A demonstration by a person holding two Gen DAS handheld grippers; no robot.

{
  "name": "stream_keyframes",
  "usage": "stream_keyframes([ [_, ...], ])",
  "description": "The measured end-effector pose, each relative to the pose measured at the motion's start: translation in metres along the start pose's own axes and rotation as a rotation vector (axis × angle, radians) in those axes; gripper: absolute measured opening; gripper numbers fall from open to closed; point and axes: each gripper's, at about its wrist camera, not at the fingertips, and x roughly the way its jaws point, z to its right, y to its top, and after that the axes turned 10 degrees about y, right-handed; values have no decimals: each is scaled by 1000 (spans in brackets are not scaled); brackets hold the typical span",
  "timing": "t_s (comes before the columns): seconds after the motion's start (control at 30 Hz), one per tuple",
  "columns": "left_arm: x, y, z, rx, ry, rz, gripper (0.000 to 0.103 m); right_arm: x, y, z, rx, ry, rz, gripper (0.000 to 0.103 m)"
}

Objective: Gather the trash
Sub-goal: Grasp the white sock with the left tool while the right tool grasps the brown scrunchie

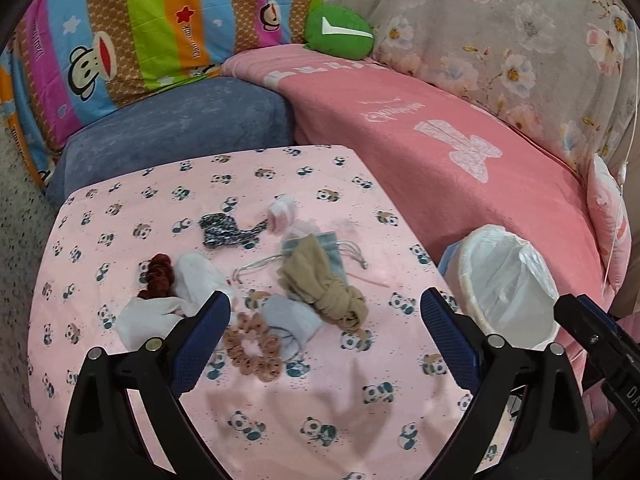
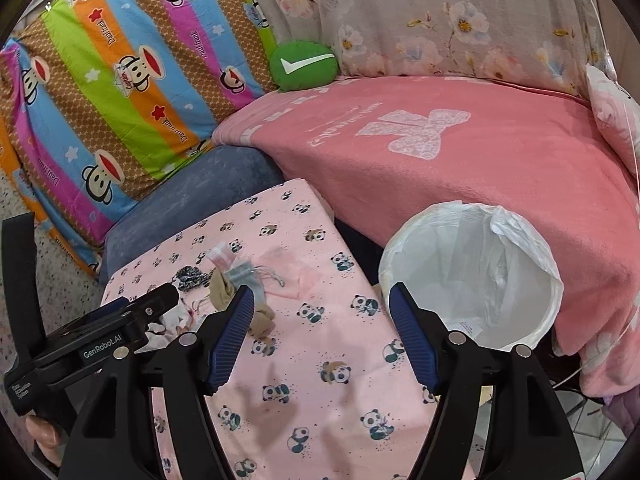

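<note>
In the right wrist view the left claw (image 2: 120,312) blocks most of the litter pile, and the right claw's own blue finger covers part of the tan stocking (image 2: 224,292); in the left wrist view the right claw (image 1: 592,332) is cut off at the 4 o'clock edge, so its spread cannot be read there. Some flimsy, near-transparent scraps by the grey drawstring pouch (image 1: 320,248) are hard to make out. The white-lined waste bin (image 2: 472,276) stands just beside the tabletop (image 1: 120,216) at its 3 o'clock side, against the pink blanket (image 1: 460,152); inside, only the crumpled liner and a small printed slip low on its near wall show. The trash lies in a loose heap mid-tabletop: a dark red scrunchie (image 1: 158,274) touching white cloth pieces (image 1: 192,280), a black-and-white patterned strip (image 1: 224,230) at 12 o'clock of the heap, a pink-white wad (image 1: 282,212), the knotted stocking, and a brown scrunchie (image 1: 252,350) beside a pale grey cloth (image 1: 288,320). The left claw (image 1: 324,316) hovers with jaws wide, the brown scrunchie and grey cloth lying between its fingers, untouched. The right claw (image 2: 322,312) is likewise spread wide and holds nothing, with bare panda-print cloth between its fingers and the bin at its 2 o'clock.
</note>
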Motion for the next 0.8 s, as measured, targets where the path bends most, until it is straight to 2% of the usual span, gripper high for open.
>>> stream_keyframes([
  [0.3,24,-19,-79,-113,91,-68,92,33,-15,-50,-64,56,-76,70],
  [0.43,36,-27,-112,-172,108,-107,92,56,-26,-75,-105,74,-124,70],
  [0.67,53,-38,-143,-221,89,-155,92,98,-49,-108,-132,100,-200,70],
  [0.8,63,-39,-151,-231,115,-177,92,119,-60,-119,-139,104,-233,70],
])
